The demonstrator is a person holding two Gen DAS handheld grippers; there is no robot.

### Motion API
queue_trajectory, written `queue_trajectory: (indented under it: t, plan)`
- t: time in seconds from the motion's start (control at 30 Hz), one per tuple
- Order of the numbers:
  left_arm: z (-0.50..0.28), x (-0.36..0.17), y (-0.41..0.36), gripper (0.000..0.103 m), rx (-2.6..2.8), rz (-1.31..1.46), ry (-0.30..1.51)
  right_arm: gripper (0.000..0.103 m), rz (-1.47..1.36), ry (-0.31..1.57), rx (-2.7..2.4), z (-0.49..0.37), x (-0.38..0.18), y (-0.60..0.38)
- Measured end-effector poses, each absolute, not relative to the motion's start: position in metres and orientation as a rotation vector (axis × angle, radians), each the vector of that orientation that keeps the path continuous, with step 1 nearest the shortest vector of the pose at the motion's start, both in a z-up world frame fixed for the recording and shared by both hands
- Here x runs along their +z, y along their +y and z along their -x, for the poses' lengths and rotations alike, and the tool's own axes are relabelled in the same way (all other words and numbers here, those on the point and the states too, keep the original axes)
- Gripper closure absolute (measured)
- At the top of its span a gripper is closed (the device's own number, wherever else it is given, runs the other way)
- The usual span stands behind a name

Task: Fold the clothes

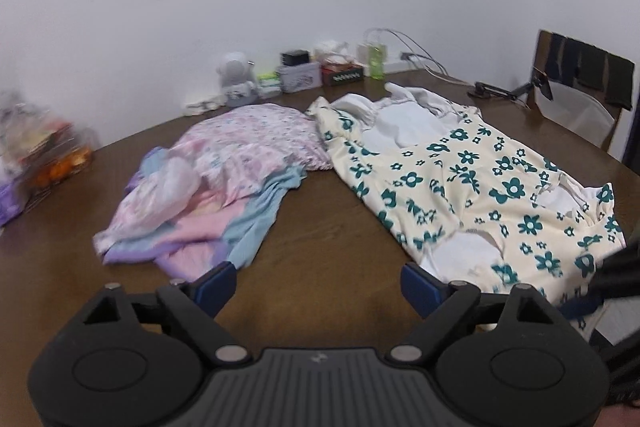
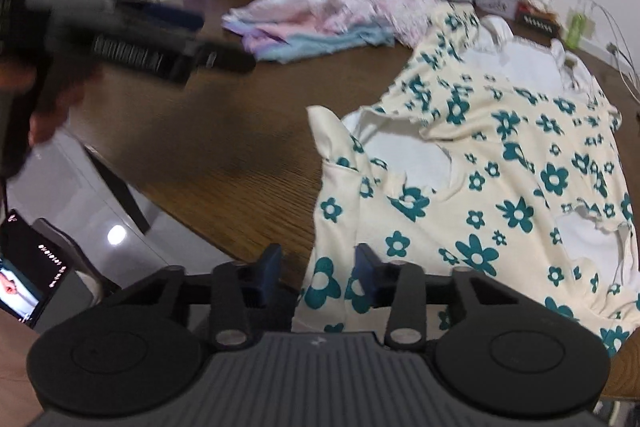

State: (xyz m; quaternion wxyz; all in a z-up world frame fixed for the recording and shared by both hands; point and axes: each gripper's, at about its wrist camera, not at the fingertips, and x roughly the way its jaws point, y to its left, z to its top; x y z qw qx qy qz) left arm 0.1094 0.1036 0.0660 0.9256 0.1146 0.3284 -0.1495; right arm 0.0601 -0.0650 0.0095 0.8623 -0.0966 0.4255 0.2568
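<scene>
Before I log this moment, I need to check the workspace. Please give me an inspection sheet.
Surface: brown wooden table.
Job's things: cream dress with teal flowers, spread out; pink and blue garment, crumpled beside it.
Clutter: tins, boxes, green bottle along the wall.
Grippers: left tool open, over bare table; right tool open at the dress's near hem.
Cables: white cables, far right.
Surroundings: white wall, chair.
</scene>
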Motion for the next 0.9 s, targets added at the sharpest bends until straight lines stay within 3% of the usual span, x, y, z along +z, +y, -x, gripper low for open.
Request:
queue_trajectory:
  t: [0.07,0.2,0.33,0.47,0.57,0.63,0.67,0.77,0.9]
  plan:
    - [-0.14,0.069,0.097,0.016,-0.339,-0.24,0.709,0.074,0.221,0.9,0.512,-0.063,0.008,-0.062]
    - [-0.213,0.072,0.081,0.017,-0.382,-0.208,0.78,0.096,0.266,0.901,0.48,-0.067,0.006,-0.058]
    - [-0.296,0.07,0.065,0.022,-0.378,-0.146,0.817,0.098,0.235,0.916,0.476,-0.075,0.005,-0.065]
    - [-0.367,0.056,0.052,0.038,-0.337,-0.074,0.883,0.098,0.214,0.925,0.486,-0.081,0.005,-0.07]
    - [-0.398,0.042,0.048,0.044,-0.31,-0.045,0.926,0.098,0.2,0.929,0.502,-0.085,0.005,-0.074]
    - [-0.409,0.034,0.049,0.05,-0.322,-0.011,0.939,0.098,0.189,0.928,0.517,-0.087,0.004,-0.077]
    - [-0.412,0.03,0.049,0.059,-0.332,0.005,0.95,0.098,0.185,0.927,0.525,-0.088,0.004,-0.079]
    - [-0.421,0.021,0.048,0.099,-0.343,0.02,0.976,0.098,0.16,0.93,0.556,-0.091,0.003,-0.085]
    - [-0.421,0.026,0.039,0.101,-0.304,0.0,0.962,0.099,0.042,0.948,0.611,-0.099,0.002,-0.104]
